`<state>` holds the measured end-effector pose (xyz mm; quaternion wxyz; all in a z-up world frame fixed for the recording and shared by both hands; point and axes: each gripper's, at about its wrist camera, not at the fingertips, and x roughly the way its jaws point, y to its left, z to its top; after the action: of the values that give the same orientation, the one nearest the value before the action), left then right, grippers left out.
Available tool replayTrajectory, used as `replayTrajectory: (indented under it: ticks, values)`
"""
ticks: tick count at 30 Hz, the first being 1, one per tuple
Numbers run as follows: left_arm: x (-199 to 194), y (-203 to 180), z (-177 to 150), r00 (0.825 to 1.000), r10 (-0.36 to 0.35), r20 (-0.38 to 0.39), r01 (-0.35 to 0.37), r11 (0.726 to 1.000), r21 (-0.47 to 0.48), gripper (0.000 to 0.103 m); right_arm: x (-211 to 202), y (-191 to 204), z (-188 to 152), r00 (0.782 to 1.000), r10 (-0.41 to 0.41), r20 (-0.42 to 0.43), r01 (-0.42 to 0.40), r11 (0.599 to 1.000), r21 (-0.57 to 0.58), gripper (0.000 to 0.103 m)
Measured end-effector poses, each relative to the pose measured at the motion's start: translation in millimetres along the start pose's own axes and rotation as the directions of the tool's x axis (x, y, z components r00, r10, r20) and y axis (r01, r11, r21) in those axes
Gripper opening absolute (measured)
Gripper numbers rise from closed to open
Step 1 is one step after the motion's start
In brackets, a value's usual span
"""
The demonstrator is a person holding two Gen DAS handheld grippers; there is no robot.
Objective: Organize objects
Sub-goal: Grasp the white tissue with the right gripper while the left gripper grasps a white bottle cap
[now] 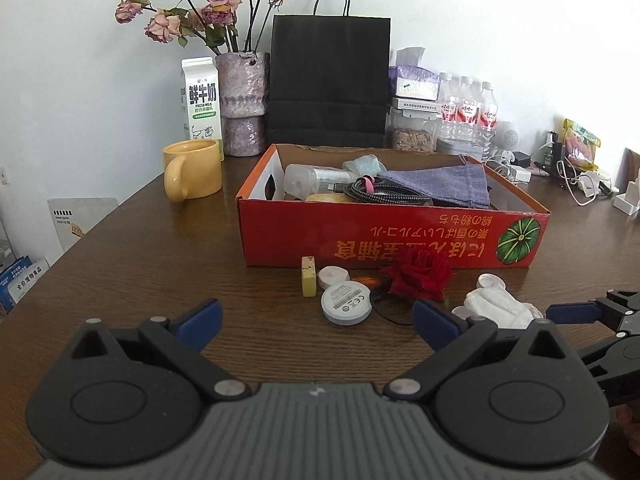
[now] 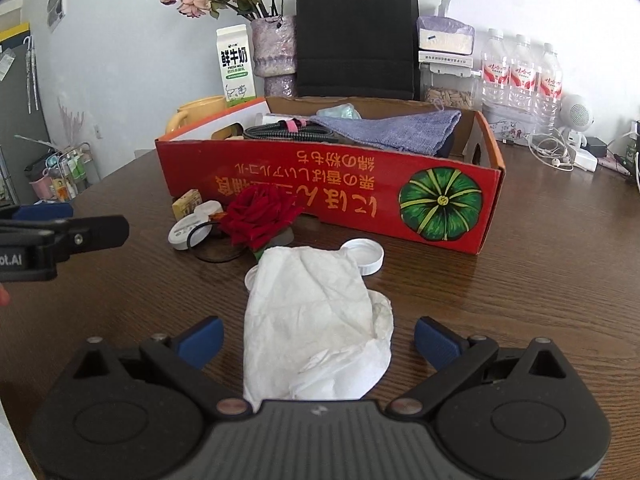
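**Tissue first, box half filled**

Crumpled tissue [image 2: 316, 320] lies between the spread jaws of the right gripper [image 2: 318, 340], not gripped. Left gripper [image 1: 318, 320] hovers wide and empty before the puck [image 1: 346, 303].

Inside the red box [image 1: 400, 236] sit a cable [image 1: 384, 192], cloth [image 1: 448, 184] and bottle [image 1: 312, 178], so sorting looks partly done. Rose [image 1: 418, 274], block [image 1: 309, 281], caps [image 2: 364, 254] and hair tie [image 2: 218, 254] wait on the table [image 1: 160, 264]. Mug [image 1: 194, 174] and bag [image 1: 330, 80] stand clear behind; the near box wall must be cleared.
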<state>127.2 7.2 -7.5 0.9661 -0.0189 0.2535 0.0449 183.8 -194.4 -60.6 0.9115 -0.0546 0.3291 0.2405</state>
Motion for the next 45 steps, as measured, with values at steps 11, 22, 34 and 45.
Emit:
replayTrajectory:
  ticks: [11, 22, 34, 45]
  values:
    - [4, -3, -2, 1.000, 0.004, -0.017, -0.004, 1.000, 0.002, 0.103, -7, 1, 0, 0.999, 0.005, 0.034, -0.005, 1.000, -0.012, 0.060]
    - [7, -17, -4, 0.999, -0.029, -0.030, 0.030, 0.999, 0.027, 0.103, -18, -8, -2, 0.994, -0.017, 0.106, 0.014, 1.000, 0.028, 0.058]
    - [22, -58, -10, 0.988, -0.122, -0.091, 0.130, 0.987, 0.095, 0.102, -30, -35, -6, 0.984, -0.099, 0.149, 0.090, 0.994, 0.066, 0.059]
    - [44, -89, -9, 0.965, -0.189, -0.181, 0.211, 0.971, 0.111, 0.074, -35, -54, -8, 0.978, -0.127, 0.163, 0.112, 0.989, 0.101, 0.059]
